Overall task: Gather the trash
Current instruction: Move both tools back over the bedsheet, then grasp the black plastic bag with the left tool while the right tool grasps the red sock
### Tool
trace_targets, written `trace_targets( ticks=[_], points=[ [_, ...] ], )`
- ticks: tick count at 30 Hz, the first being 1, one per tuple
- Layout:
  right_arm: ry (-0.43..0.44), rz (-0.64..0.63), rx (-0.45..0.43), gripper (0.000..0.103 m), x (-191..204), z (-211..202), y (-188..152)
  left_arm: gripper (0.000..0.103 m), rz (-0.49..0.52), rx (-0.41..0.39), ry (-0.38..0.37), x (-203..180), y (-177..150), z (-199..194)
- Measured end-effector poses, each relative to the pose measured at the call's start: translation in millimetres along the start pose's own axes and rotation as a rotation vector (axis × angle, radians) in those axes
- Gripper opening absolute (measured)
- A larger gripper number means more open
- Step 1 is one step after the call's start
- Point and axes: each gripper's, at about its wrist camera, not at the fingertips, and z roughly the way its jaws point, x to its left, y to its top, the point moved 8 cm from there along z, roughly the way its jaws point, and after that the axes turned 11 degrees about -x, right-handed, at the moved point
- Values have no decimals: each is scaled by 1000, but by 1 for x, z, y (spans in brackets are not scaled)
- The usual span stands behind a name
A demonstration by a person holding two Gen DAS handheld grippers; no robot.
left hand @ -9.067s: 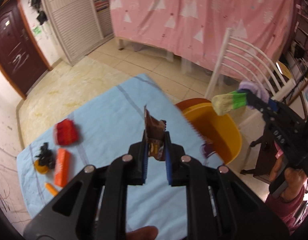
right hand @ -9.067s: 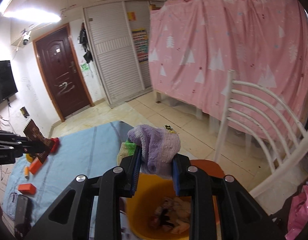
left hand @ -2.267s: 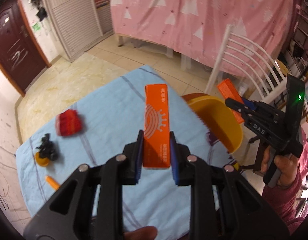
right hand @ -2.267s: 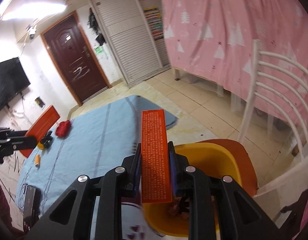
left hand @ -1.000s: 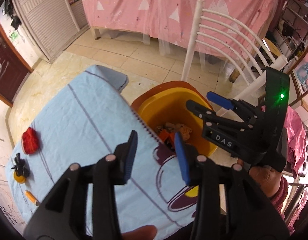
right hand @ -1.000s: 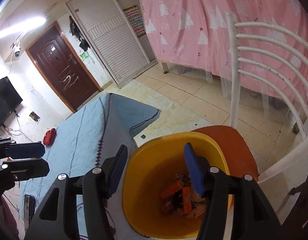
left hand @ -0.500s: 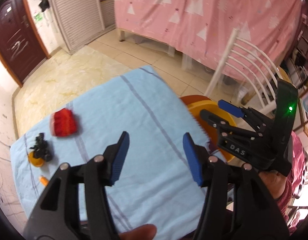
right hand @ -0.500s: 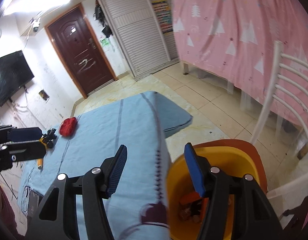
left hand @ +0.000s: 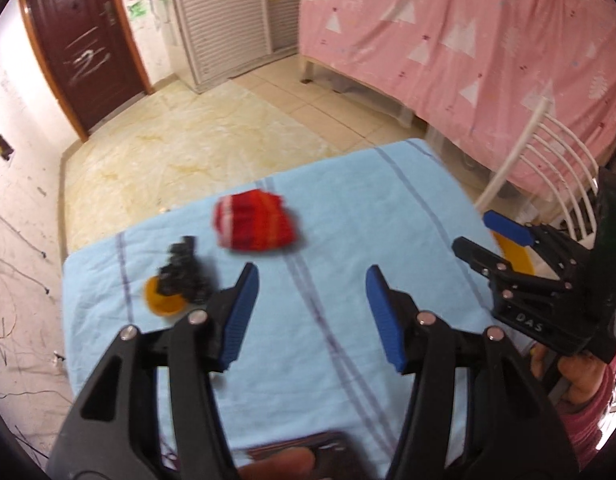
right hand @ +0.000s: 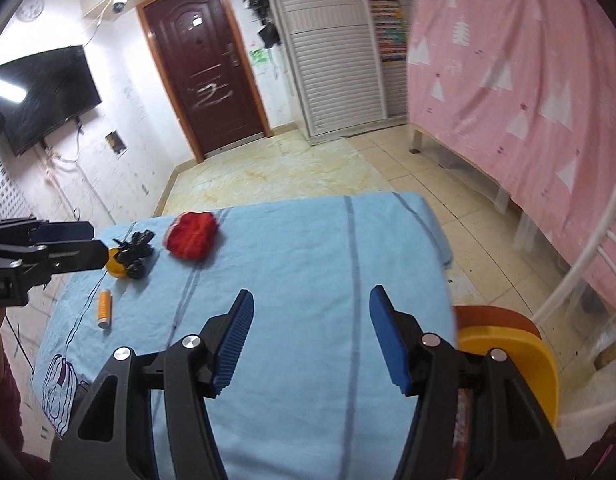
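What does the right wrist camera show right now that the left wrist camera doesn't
Only the right wrist view shows the small orange tube lying on the blue cloth, the wall-mounted TV, and the orange stool under the yellow bin.

Only the left wrist view shows the dark, blurred object at the table's near edge.

Both show the red knitted item, the black clump on an orange disc, the cloth, the bin, the white chair, the door, and both grippers, left and right, open and empty.

Yellow bin mostly hidden — contents unseen; red item blurred.
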Motion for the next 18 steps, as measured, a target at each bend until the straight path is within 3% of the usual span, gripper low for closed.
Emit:
trace_targets(
  ticks=[9, 18],
  points=[
    [33, -74, 35, 54, 53, 34, 10, 53, -56, 3, 43, 61, -4, 5],
    [56, -129, 77, 54, 92, 72, 19, 53, -124, 60, 38, 99, -11, 42]
  ],
)
